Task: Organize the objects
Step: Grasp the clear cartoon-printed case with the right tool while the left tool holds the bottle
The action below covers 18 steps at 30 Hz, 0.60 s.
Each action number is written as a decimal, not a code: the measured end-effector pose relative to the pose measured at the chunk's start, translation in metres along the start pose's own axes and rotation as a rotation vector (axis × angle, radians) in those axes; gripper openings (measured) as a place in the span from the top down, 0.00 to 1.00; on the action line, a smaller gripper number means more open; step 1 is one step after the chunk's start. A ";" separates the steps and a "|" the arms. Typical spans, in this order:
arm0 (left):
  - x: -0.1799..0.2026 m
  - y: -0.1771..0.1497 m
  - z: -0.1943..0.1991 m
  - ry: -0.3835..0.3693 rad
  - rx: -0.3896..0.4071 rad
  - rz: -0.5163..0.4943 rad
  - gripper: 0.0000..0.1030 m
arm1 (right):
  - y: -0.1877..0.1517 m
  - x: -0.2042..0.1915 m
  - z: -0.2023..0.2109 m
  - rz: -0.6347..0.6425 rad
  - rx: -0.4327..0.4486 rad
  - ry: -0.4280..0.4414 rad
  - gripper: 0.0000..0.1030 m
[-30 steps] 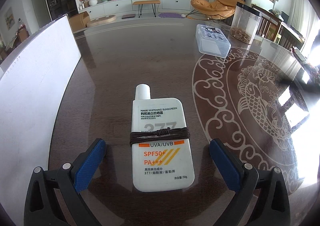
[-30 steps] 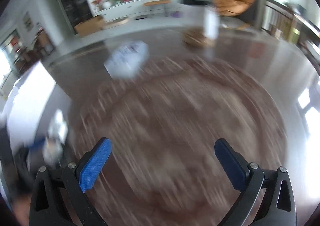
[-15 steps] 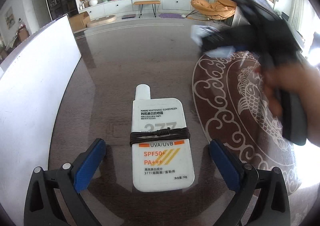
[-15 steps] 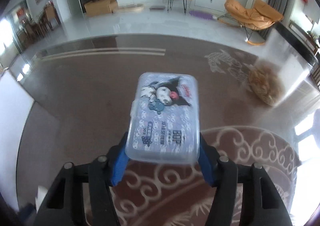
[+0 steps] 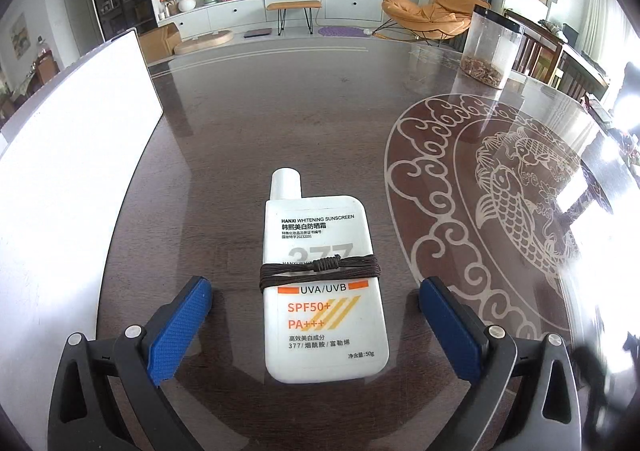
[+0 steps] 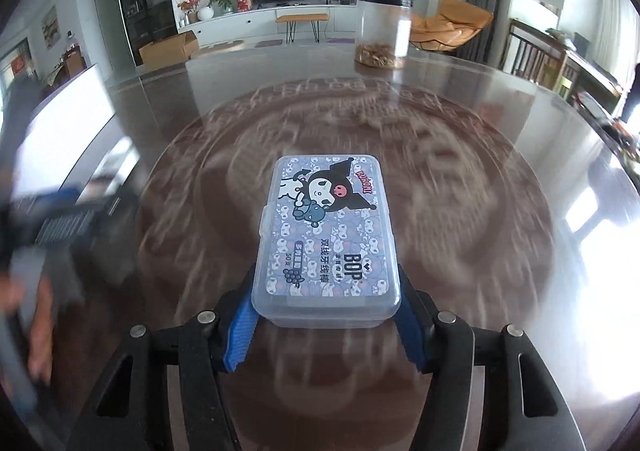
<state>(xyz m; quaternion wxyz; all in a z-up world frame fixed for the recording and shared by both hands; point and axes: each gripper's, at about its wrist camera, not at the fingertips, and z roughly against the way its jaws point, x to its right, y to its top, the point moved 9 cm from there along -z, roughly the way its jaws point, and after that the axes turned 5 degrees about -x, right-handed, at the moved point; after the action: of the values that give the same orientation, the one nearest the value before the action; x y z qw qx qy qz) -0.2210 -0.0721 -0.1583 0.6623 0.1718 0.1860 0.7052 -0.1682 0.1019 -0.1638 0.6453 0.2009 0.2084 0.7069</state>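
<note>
Left wrist view: the left gripper [image 5: 315,325] hangs low over the dark tabletop [image 5: 224,131] with its jaws spread wide and nothing clamped. The white sunscreen bottle [image 5: 322,291] lies flat between the two blue pads, clear of both, its cap pointing to the far side and a brown cord [image 5: 320,270] wrapped around its middle. A white board [image 5: 68,171] stands along the left edge. On the far right stands a clear jar [image 5: 490,45] with brownish contents at the bottom. The pale fish-and-cloud inlay fills the right half of the tabletop, and no small box rests on it.

Right wrist view: the right gripper [image 6: 326,315] is closed on the near end of a clear plastic floss-pick box [image 6: 326,243] with a cartoon lid, both blue pads pressed against its sides. The box sits level and appears lifted off the tabletop, whose pattern beneath is smeared by motion, so it looks to be in mid-carry. The jar stands at the far side, well apart from the box. At the left edge a blurred hand [image 6: 36,315] and dark gear show, too smeared to read further.

As for progress, the task seems to be in its early or middle part: one item is picked up but not yet set down, the bottle is untouched though framed for a grasp, and no gathering spot is evident, so where things belong cannot be told.
</note>
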 end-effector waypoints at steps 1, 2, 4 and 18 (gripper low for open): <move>0.000 0.000 0.000 0.000 0.000 0.000 0.00 | -0.011 -0.002 0.007 -0.005 0.000 -0.003 0.41; -0.001 0.000 0.001 0.000 0.000 0.001 0.00 | -0.020 -0.003 0.013 -0.004 0.000 -0.003 0.41; -0.001 0.000 0.002 0.000 0.000 0.001 0.00 | -0.031 -0.006 0.019 -0.001 -0.001 0.005 0.37; 0.004 -0.012 0.005 -0.036 -0.043 -0.069 0.00 | -0.019 0.008 0.016 -0.151 -0.045 0.212 0.09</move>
<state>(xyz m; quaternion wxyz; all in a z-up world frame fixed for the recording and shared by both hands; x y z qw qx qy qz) -0.2087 -0.0673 -0.1598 0.6929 0.1636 0.1644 0.6827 -0.1442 0.1116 -0.1608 0.6753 0.0941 0.2739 0.6782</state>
